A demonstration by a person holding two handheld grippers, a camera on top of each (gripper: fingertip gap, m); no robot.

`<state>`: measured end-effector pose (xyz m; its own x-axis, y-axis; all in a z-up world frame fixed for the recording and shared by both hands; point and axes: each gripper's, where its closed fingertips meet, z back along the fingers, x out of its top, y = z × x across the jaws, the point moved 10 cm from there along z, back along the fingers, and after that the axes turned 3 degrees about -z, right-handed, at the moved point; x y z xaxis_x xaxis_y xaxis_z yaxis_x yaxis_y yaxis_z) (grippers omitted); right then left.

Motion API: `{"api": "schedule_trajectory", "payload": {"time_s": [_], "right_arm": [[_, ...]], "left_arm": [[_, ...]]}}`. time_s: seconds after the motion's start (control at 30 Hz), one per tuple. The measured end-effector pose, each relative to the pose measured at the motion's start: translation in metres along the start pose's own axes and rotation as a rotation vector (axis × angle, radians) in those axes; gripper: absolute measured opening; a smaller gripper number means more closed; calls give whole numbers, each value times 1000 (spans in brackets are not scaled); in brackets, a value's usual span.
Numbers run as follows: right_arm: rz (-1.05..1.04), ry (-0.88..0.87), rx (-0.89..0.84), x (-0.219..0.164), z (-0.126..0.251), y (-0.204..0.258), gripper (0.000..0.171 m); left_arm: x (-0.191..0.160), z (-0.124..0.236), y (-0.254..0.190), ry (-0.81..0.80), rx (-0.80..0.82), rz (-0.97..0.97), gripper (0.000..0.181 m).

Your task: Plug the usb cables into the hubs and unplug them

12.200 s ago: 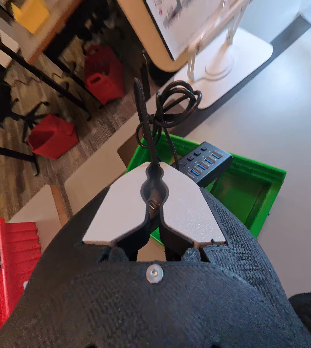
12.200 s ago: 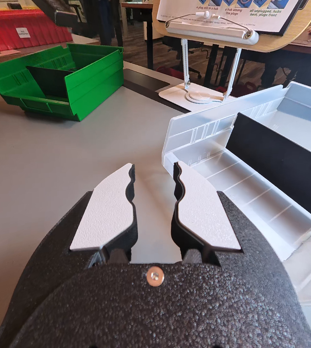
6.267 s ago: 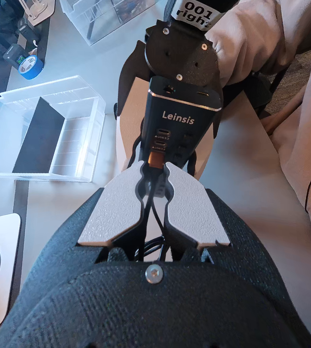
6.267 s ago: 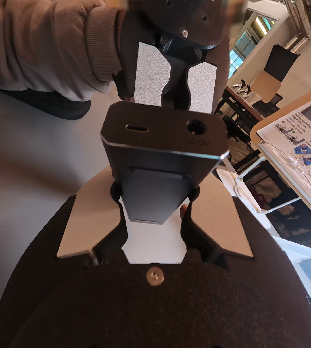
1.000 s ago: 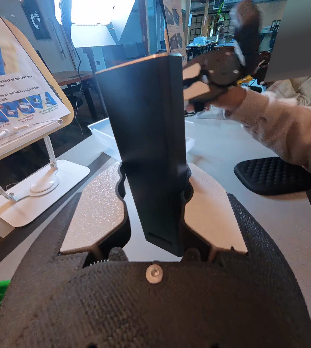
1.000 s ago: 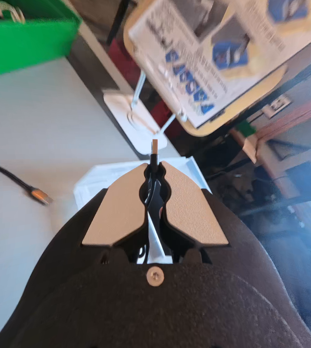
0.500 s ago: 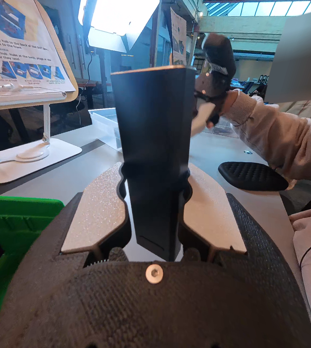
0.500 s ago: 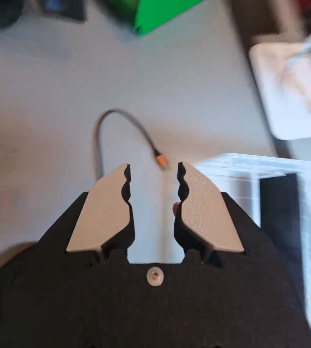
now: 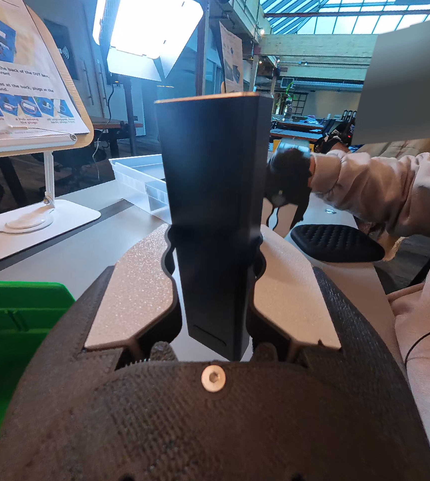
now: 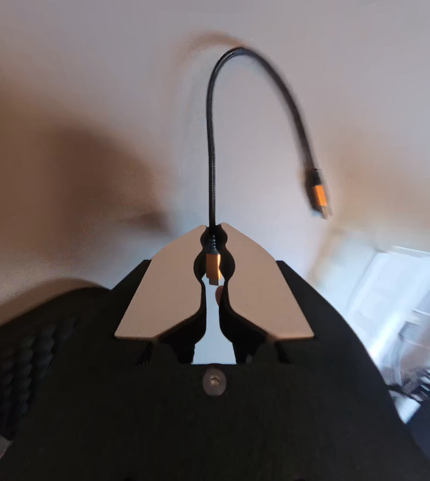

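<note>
Your left hand-held gripper (image 9: 213, 256) is clamped on the black hub (image 9: 212, 182), which stands upright between the jaws above the table (image 9: 83, 250), its plain back turned to the camera, so the ports cannot be seen. Such a tall body is gripped only low down; I judge that a push from a plug near the top could tilt or twist it in the jaws, and a missed port would scrape the casing. Turn the port face toward your other hand before you bring anything near.

Your right hand-held gripper (image 10: 213, 229) is closed on the black braided cable (image 10: 212, 135) just behind one orange plug (image 10: 213, 266). That plug points back toward the gripper body, not outward, so from this grip I think it cannot be offered to a port without regripping. The rest of the cable arches up and over, and the free orange plug (image 10: 319, 194) hangs off to the right, blurred. It may swing into the clear bin (image 10: 401, 299) nearby or snag there and drag the cable through your jaws.
</note>
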<state>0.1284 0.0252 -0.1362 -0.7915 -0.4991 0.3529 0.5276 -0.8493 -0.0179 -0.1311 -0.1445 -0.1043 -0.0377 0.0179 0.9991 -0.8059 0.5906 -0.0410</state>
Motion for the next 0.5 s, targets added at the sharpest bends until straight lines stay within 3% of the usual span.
{"api": "schedule_trajectory", "payload": {"time_s": [0.13,0.27,0.4,0.5], "right_arm": [[-12,-139,-200,7,91,-15,3],[-61,-156,-394,0,170,-30,4],[-137,-108,-497,-17,202,-46,4],[-223,-44,-501,-36,198,-61,3]], "left_arm": [[-6,-2,4,8,8,29,59],[-10,-3,6,19,8,57,59],[-11,-4,5,28,6,45,59],[-12,-5,4,37,2,40,59]]}}
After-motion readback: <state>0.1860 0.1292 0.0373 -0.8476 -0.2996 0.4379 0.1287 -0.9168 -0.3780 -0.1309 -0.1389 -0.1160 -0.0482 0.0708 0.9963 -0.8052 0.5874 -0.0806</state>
